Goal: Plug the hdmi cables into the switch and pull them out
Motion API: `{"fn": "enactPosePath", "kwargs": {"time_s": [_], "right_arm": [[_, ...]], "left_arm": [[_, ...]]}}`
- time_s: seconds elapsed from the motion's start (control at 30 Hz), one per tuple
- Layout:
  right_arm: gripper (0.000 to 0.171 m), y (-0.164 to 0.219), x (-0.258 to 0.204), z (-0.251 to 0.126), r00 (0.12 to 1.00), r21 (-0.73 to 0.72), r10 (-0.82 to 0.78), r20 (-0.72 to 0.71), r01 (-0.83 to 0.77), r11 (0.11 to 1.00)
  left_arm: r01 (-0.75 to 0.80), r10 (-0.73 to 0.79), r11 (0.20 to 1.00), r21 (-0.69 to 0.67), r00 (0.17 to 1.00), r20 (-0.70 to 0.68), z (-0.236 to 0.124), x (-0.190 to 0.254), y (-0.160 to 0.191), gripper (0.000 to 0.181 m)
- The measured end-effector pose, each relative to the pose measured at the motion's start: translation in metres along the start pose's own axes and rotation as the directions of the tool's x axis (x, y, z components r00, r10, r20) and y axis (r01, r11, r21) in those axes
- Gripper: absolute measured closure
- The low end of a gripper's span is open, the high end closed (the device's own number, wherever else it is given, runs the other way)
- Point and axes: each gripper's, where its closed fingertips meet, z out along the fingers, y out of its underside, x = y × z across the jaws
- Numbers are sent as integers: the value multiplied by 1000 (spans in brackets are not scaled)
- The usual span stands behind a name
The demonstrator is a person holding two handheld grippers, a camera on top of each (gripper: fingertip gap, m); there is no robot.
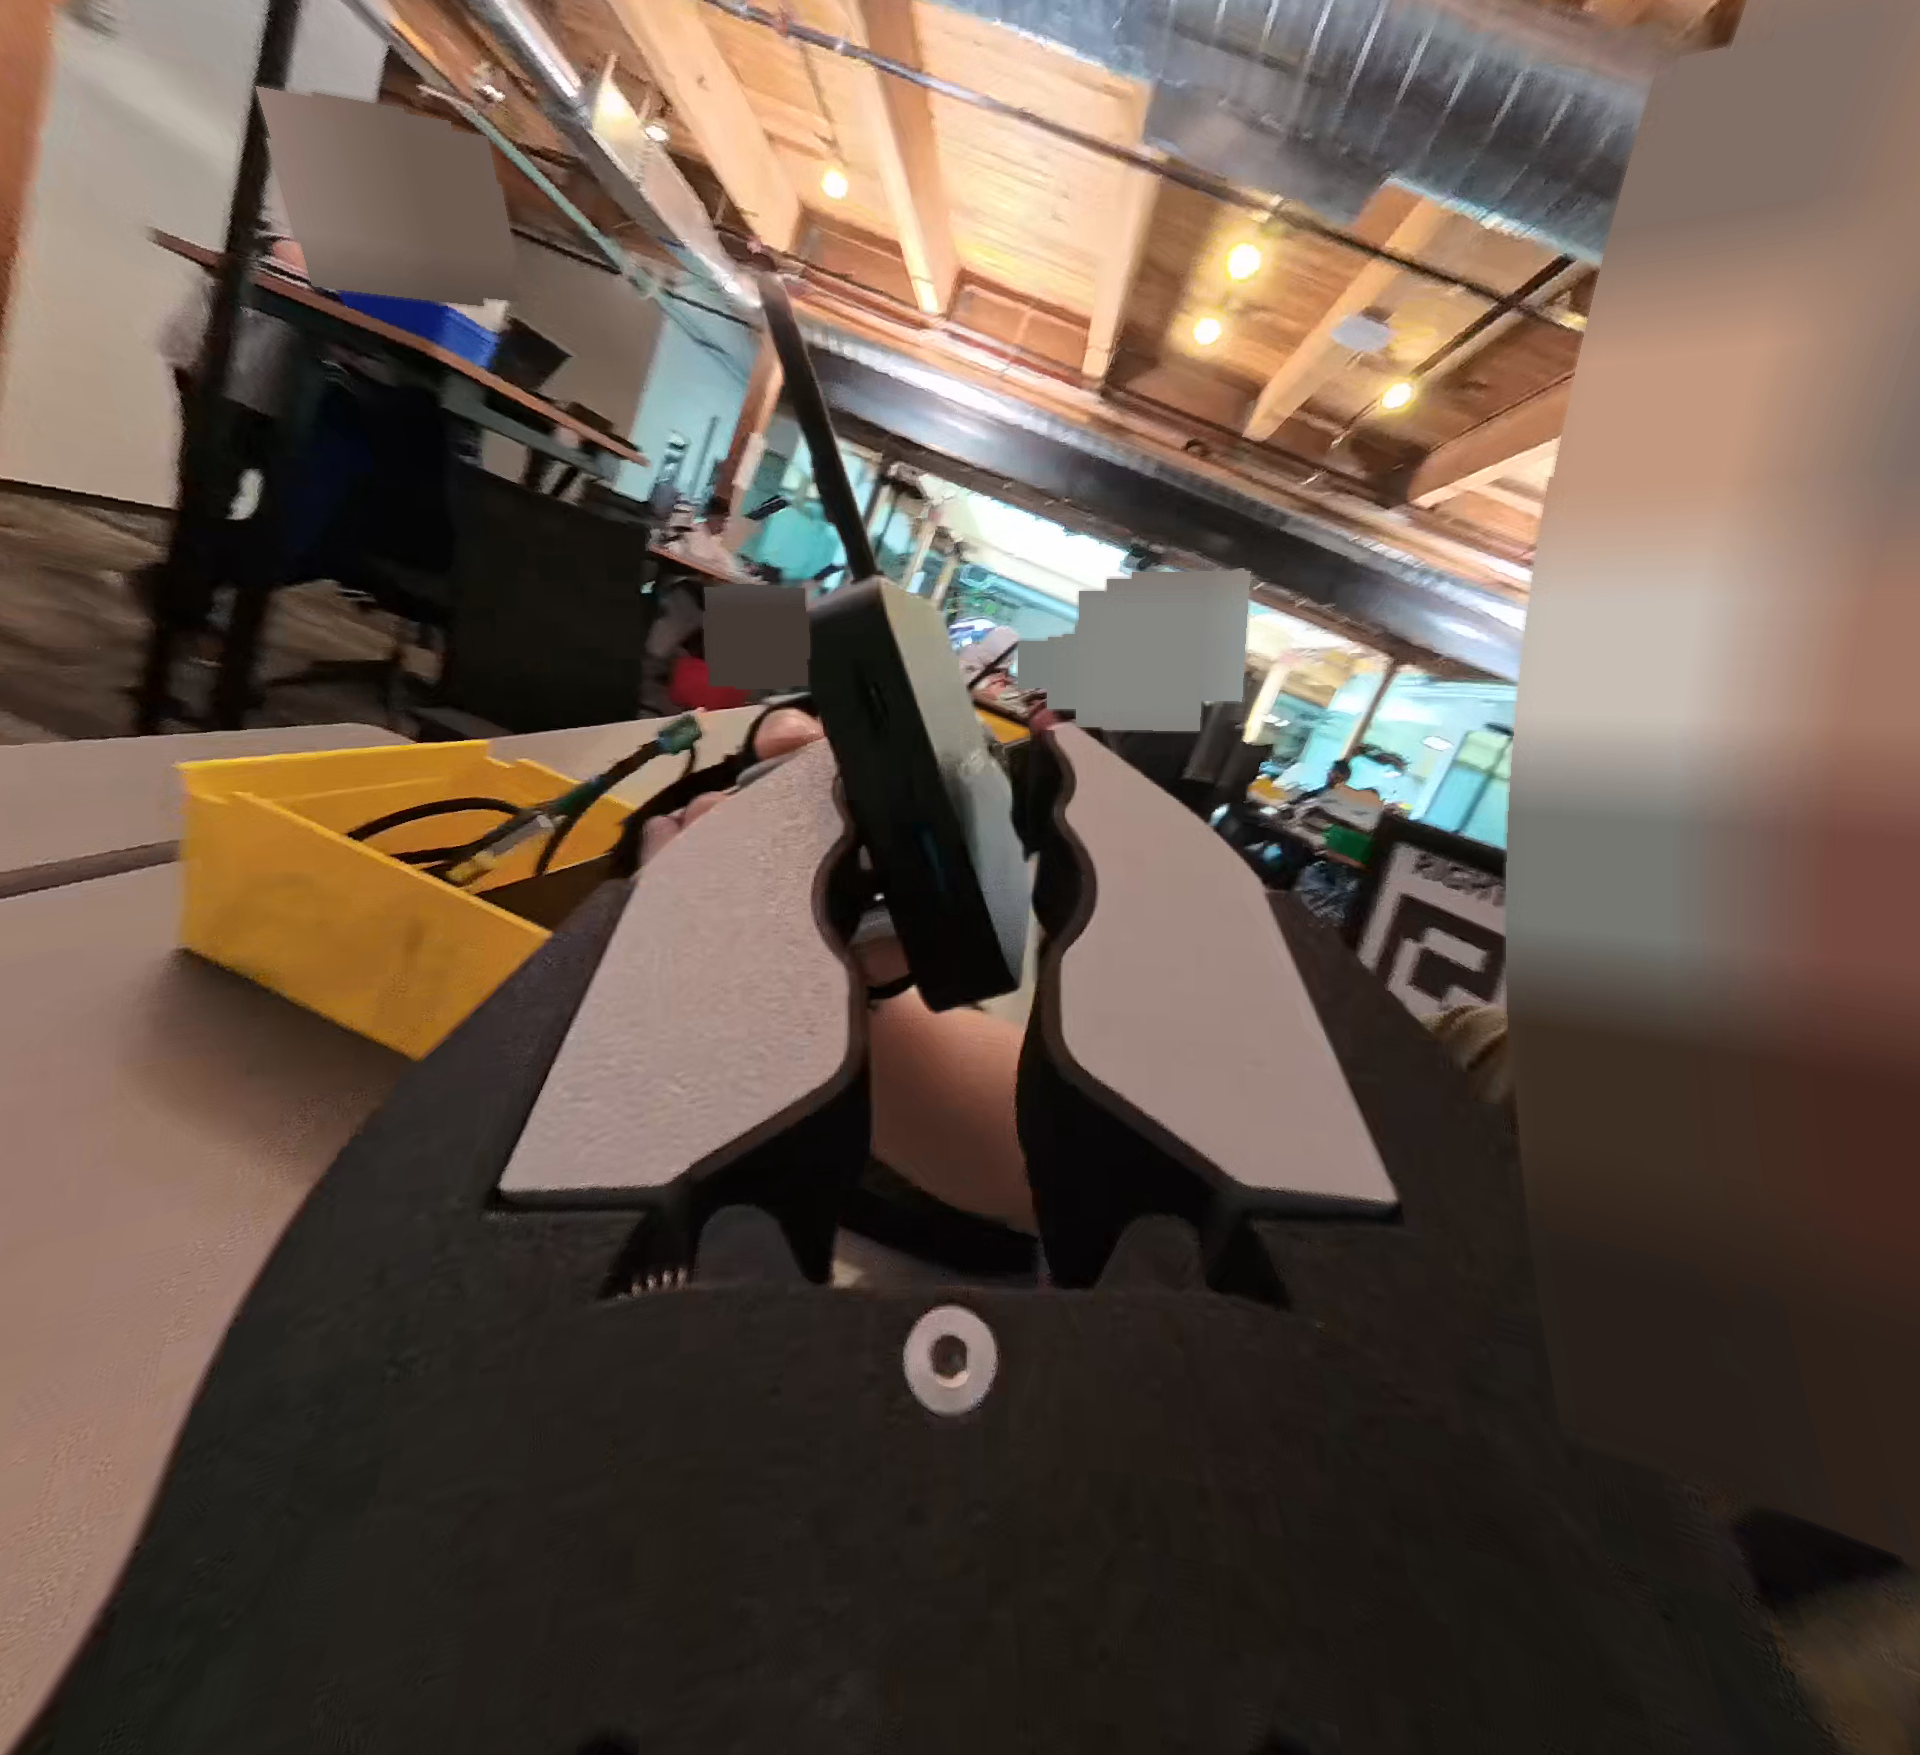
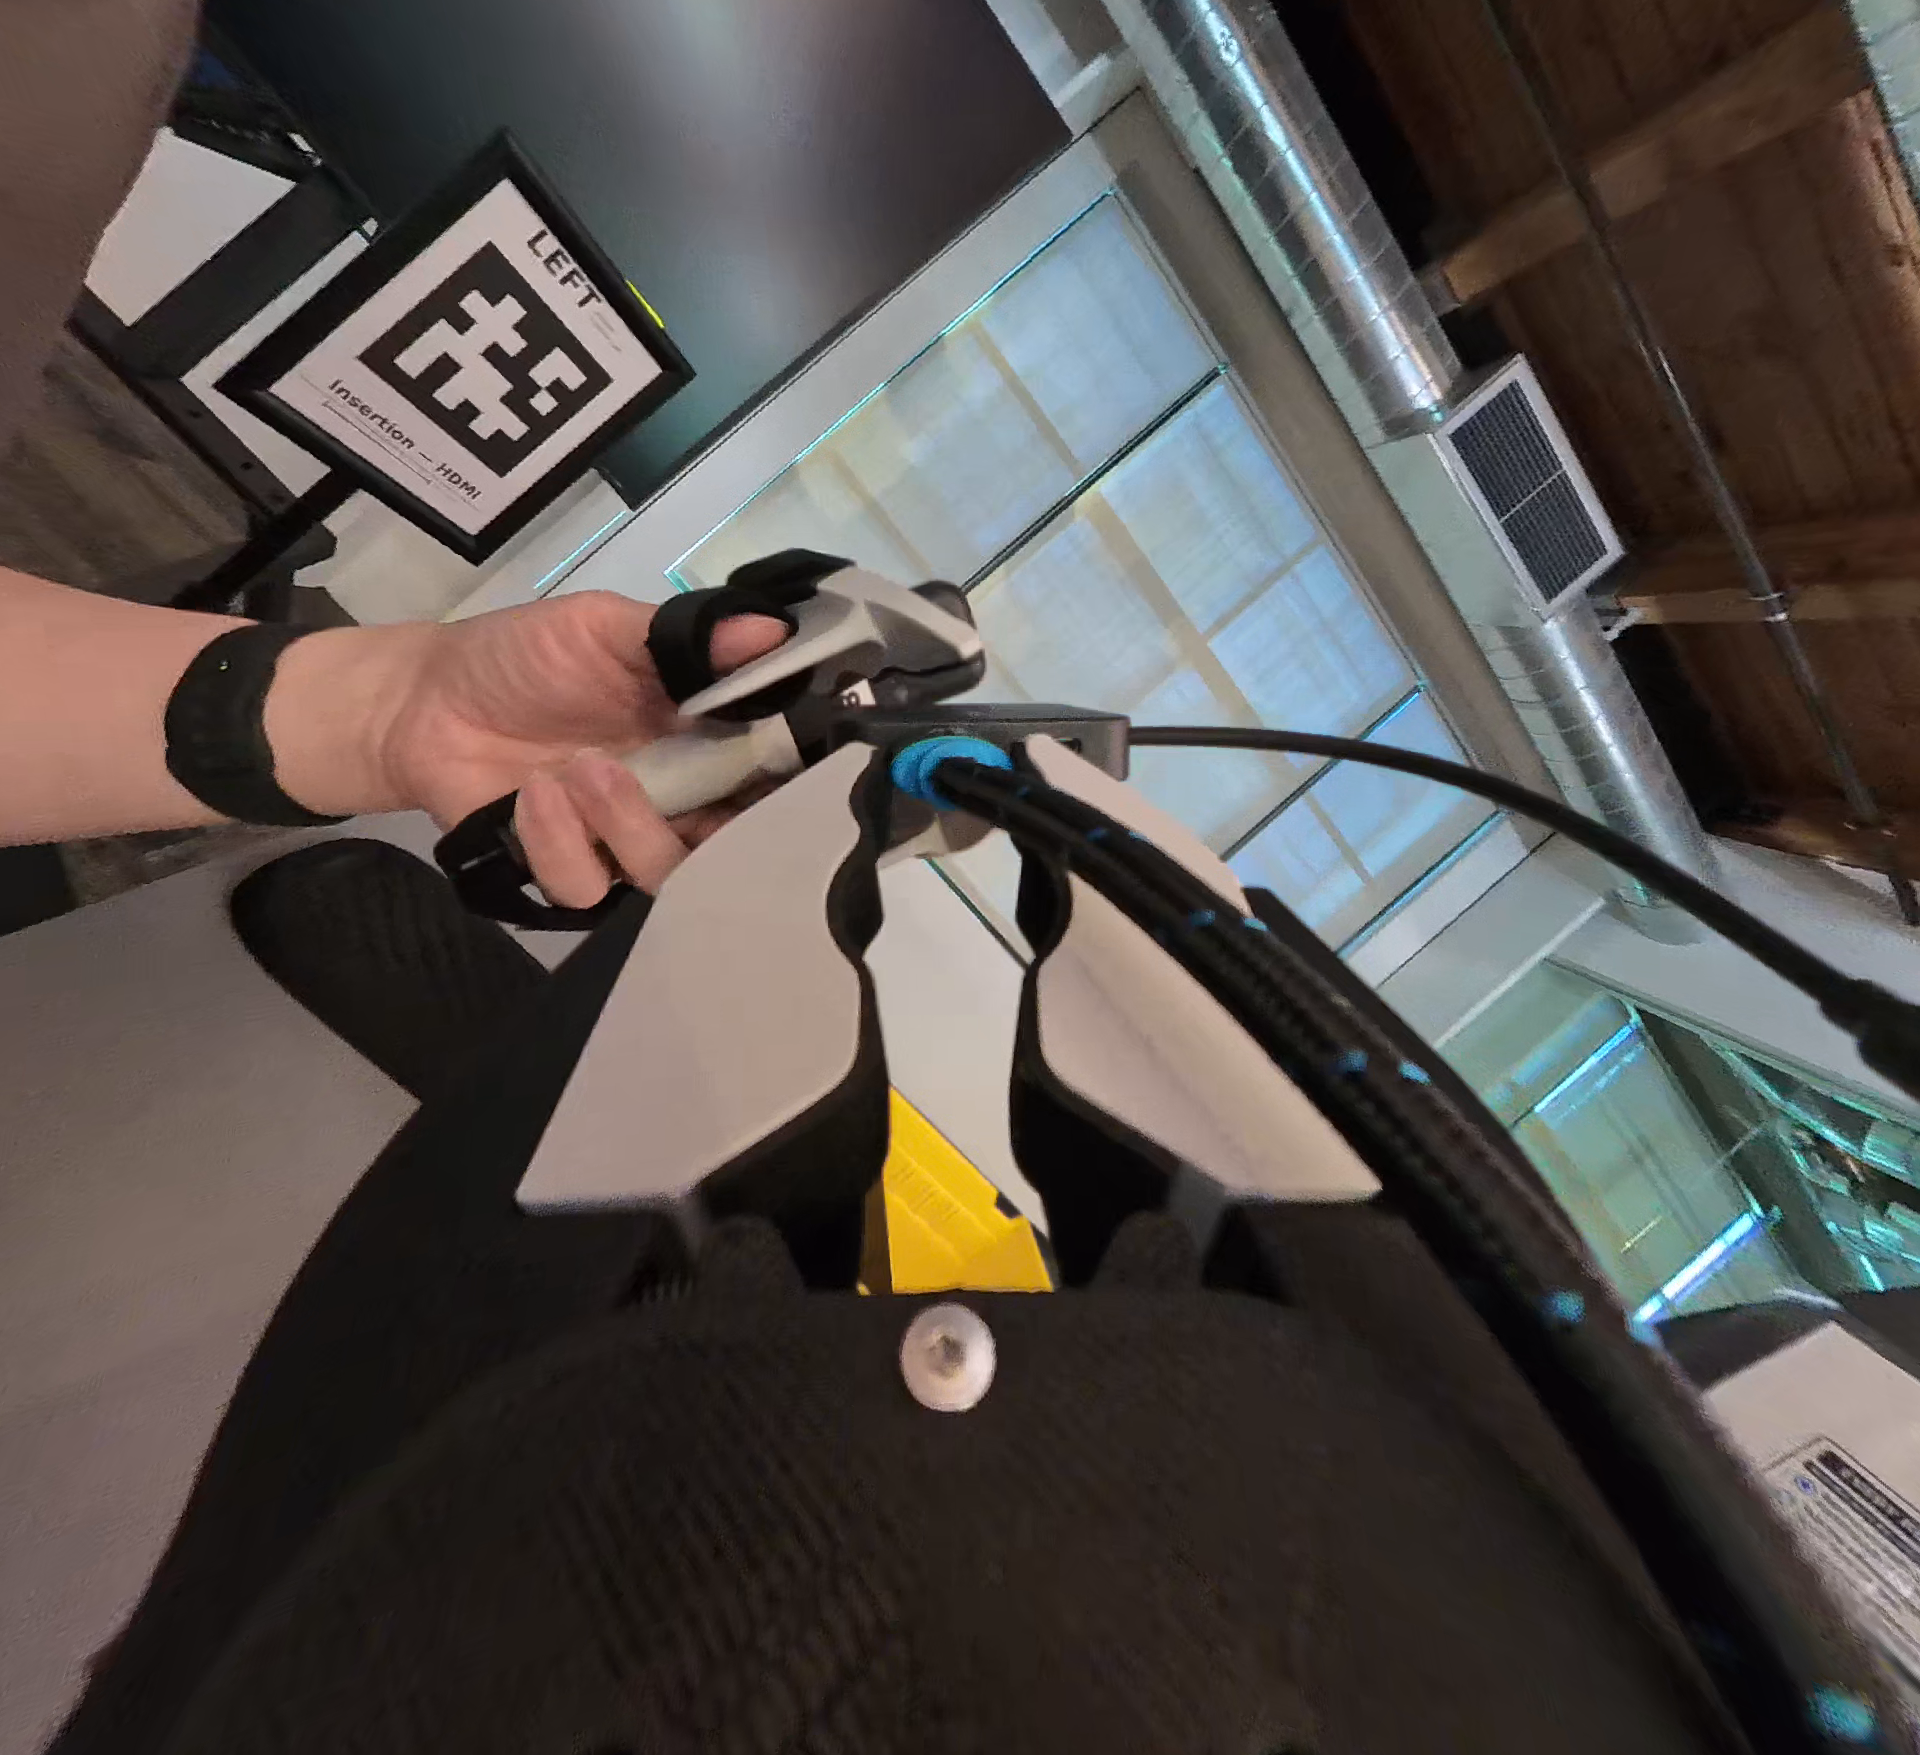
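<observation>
Left wrist view: left gripper point(image 1: 940, 864) tilted upward toward the wooden ceiling, jaws closed on the switch point(image 1: 914, 801), a flat black box with a grey face, held at centre frame and leaning toward the upper left. Thin black cable point(image 1: 816, 427) rising from the switch's top end. Behind the left finger, a hand point(image 1: 727, 796) in black finger straps. Left of centre, a yellow bin point(image 1: 343, 905) on the grey tabletop point(image 1: 125, 1134), loose HDMI cables point(image 1: 499, 832) lying inside.

Right wrist view: right gripper point(image 2: 951, 832) rolled sideways, room tilted, jaws narrowed around a plug with a blue collar point(image 2: 925, 765), braided black-and-blue cable point(image 2: 1247, 1009) trailing to the lower right. Plug tip at the switch point(image 2: 997, 726); seated or not, cannot tell. At centre left, left hand point(image 2: 520, 718) with black wristband and finger straps, wrist level, gripping the other tool point(image 2: 831, 656) that pinches the switch from above. Thin black cable point(image 2: 1455, 791) running right. Yellow bin point(image 2: 945, 1217) visible between the fingers.
</observation>
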Motion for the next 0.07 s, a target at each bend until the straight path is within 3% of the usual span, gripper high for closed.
{"fn": "enactPosePath", "kwargs": {"time_s": [0.03,0.07], "right_arm": [[149,-2,-2,1,1000,6,-4,5,4,1000],[149,-5,-3,2,1000,16,-4,13,4,1000]], "left_arm": [[18,-18,1000,2,1000,-24,-1,3,0,153],[28,-29,1000,-6,999,-41,-3,6,1,157]]}}
